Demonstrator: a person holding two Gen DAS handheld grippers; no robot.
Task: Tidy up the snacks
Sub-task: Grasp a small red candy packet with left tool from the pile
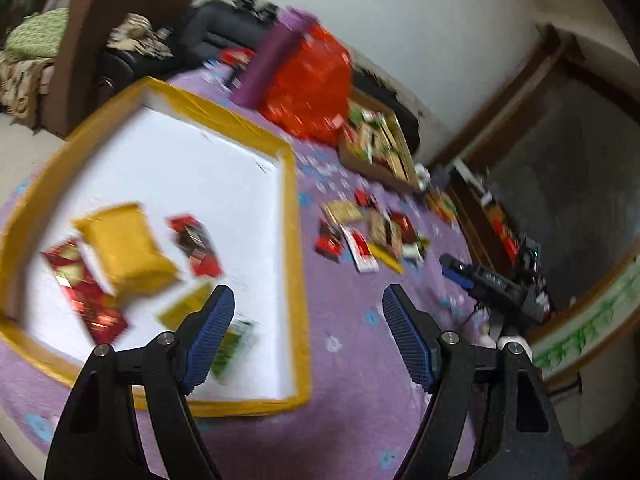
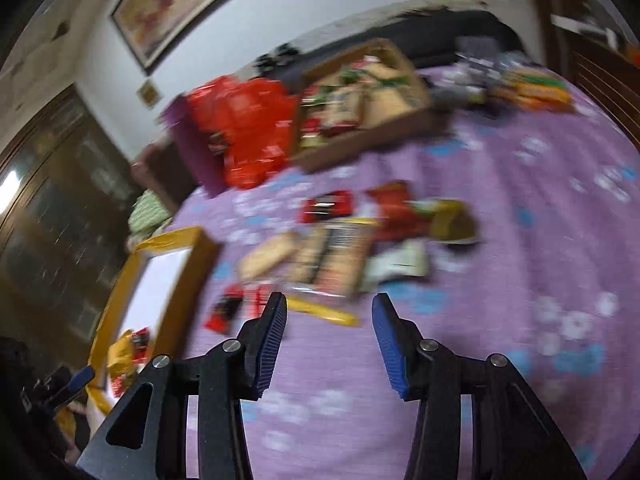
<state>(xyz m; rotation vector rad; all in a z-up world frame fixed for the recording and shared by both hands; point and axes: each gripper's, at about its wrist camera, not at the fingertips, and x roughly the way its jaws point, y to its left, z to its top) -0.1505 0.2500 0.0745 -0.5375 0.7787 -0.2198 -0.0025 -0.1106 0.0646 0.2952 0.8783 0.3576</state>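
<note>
A white tray with a yellow taped rim lies on the purple cloth and holds a yellow packet, red packets and a green one. My left gripper hovers open over the tray's near right corner, nothing between its blue pads. A loose heap of snack packets lies on the cloth beyond my right gripper, which is open and empty. A thin yellow stick packet lies just past its left fingertip. The right gripper also shows at the right of the left wrist view.
A cardboard box full of snacks and a red plastic bag beside a purple box stand at the far side of the table. More packets lie far right. A brown chair and dark cabinets surround the table.
</note>
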